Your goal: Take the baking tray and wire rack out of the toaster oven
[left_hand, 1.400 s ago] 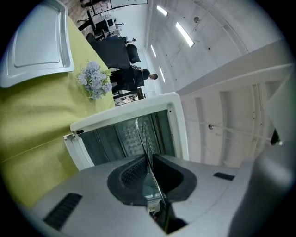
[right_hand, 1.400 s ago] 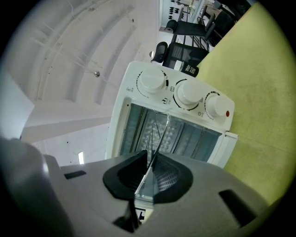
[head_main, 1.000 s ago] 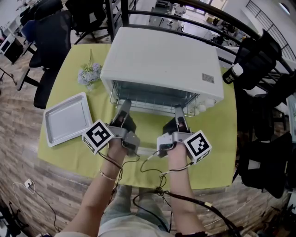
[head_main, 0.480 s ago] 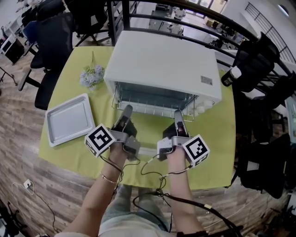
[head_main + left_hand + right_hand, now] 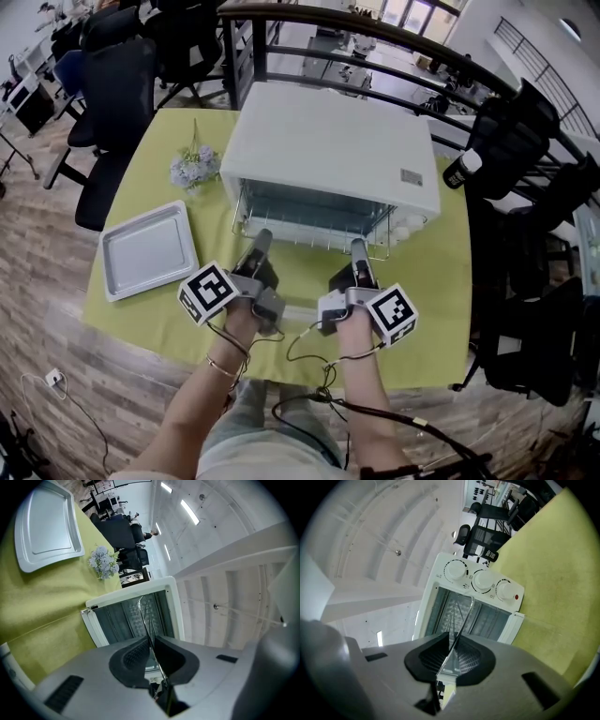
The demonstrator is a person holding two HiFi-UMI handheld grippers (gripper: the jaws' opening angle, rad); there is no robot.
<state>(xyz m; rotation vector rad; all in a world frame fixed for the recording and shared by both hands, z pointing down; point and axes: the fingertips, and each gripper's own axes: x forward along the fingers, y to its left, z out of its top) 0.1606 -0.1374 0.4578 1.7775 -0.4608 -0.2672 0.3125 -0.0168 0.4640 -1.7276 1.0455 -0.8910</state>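
Note:
The white toaster oven (image 5: 333, 141) stands at the back of the yellow-green table with its door dropped open toward me. Its wire rack (image 5: 314, 234) sticks partway out of the opening. My left gripper (image 5: 263, 238) is shut on the rack's front edge at the left, and the thin wire (image 5: 149, 620) runs between its pads. At the right, my right gripper (image 5: 356, 247) is shut on the same front edge (image 5: 457, 620). The silver baking tray (image 5: 150, 249) lies flat on the cloth, left of the oven, apart from both grippers.
A small bunch of pale flowers (image 5: 194, 169) lies between the tray and the oven. Black office chairs (image 5: 117, 84) stand past the table's left side, and dark bags (image 5: 511, 141) hang at the right. The oven's knobs (image 5: 483, 581) face me at its right end.
Both grippers keep their hold on the rack's front edge. Only the head view has shifted a little; the oven and tray sit slightly lower in the picture.

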